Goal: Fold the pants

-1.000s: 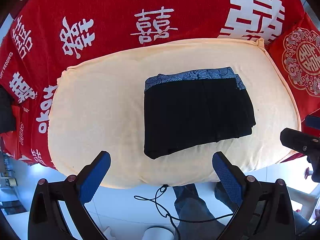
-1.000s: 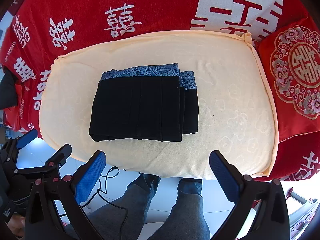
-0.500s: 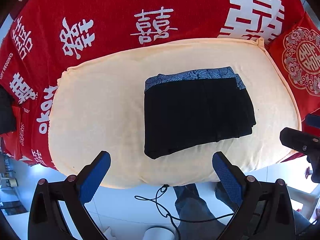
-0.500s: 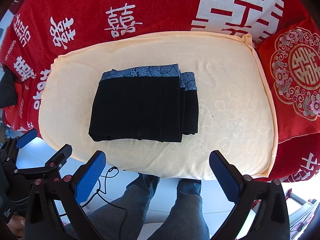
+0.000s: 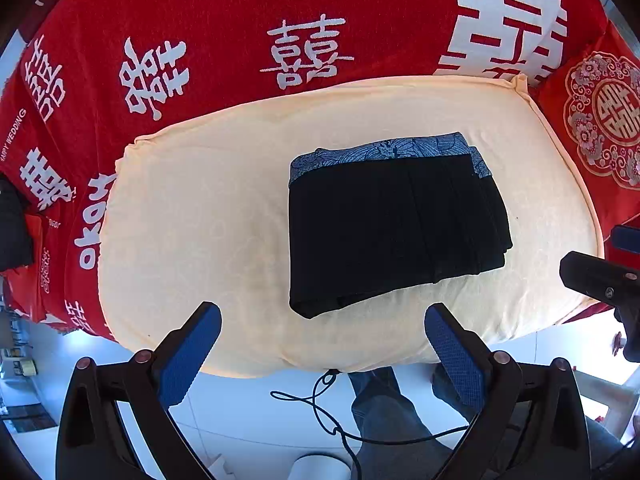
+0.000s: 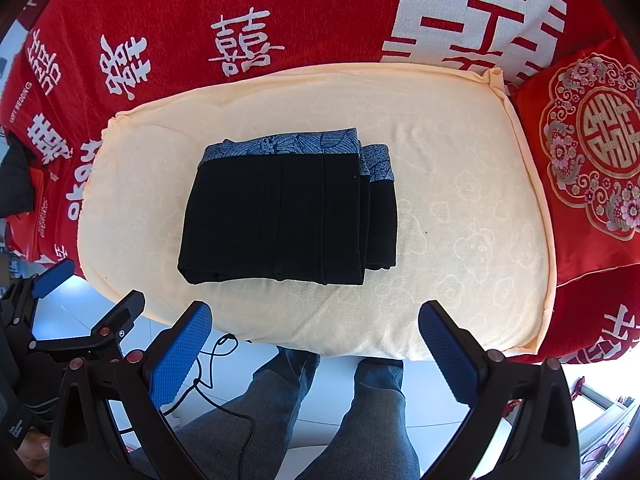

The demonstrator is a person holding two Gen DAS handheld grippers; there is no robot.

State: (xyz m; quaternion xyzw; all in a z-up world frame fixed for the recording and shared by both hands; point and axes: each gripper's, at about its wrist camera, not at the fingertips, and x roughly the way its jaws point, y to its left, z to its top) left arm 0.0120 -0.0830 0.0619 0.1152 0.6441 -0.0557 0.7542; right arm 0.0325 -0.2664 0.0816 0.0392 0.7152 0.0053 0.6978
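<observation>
The black pants [image 5: 394, 228] with a blue patterned waistband lie folded into a compact rectangle on the cream cushion [image 5: 192, 232]; they also show in the right wrist view [image 6: 288, 216]. My left gripper [image 5: 322, 320] is open and empty, held back off the cushion's near edge, below the pants. My right gripper [image 6: 314, 318] is open and empty, also off the near edge. Neither gripper touches the pants. The right gripper's black body shows at the left view's right edge [image 5: 600, 280], and the left gripper at the right view's lower left [image 6: 52, 280].
The cream cushion [image 6: 460, 220] rests on a red cloth with white characters [image 5: 280, 20]. A red embroidered pillow [image 6: 592, 160] lies to the right. The person's legs in grey trousers [image 6: 352, 420] and a black cable [image 5: 328, 412] are below, over a white floor.
</observation>
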